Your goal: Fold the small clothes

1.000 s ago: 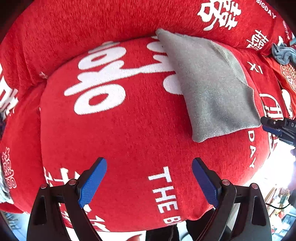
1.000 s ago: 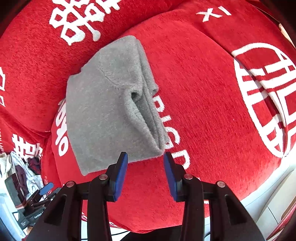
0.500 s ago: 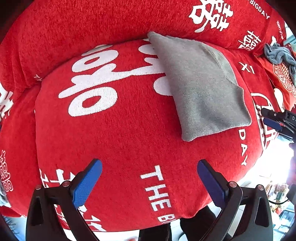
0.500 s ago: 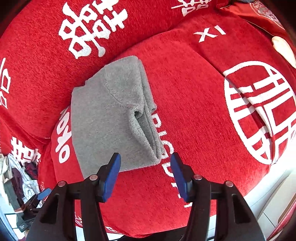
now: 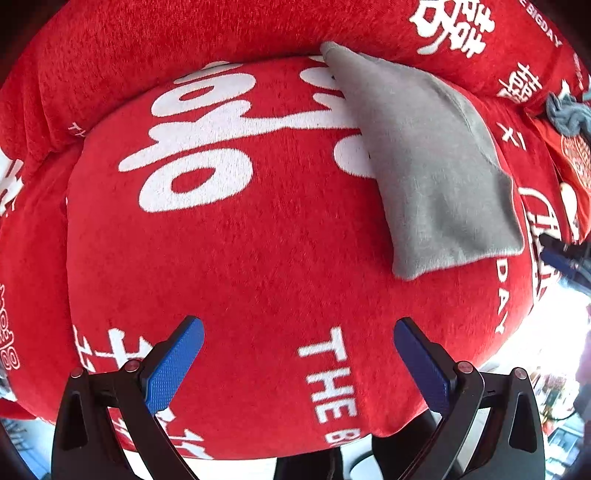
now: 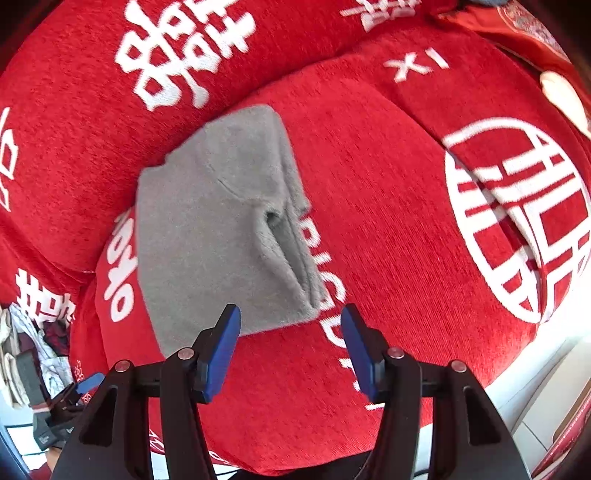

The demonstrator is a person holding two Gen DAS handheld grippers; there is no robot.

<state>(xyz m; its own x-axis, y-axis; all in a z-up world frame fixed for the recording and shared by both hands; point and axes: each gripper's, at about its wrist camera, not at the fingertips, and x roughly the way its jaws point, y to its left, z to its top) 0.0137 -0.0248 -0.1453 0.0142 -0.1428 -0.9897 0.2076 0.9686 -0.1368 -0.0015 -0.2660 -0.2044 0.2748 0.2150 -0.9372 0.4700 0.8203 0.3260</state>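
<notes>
- A folded grey cloth (image 5: 432,162) lies on a red cushion (image 5: 258,258) printed with white lettering, its far corner tucked against the red backrest (image 5: 184,33) behind.
- Seen from the right wrist, the cloth (image 6: 218,229) shows stacked layers along its right edge, with a small pocket-like opening where the layers part.
- The left gripper (image 5: 295,354) hangs over bare cushion, well to the left of the cloth; its jaws have just been opening and now stand at their widest, with nothing between them.
- The right gripper (image 6: 290,347) hovers above the cloth's near right corner; its jaws have just been opening to a middling gap, and the blue pads (image 6: 221,350) are clear of the fabric, gripping nothing.
- The right gripper's tip (image 5: 561,254) pokes into the left wrist view at the right edge, just beside the cloth's near corner.
- A crumpled blue-grey garment (image 5: 567,114) sits further along the sofa, well apart from the grey cloth.
- More clothes (image 6: 33,343) lie in a heap beyond the cushion's left edge in the right wrist view.
</notes>
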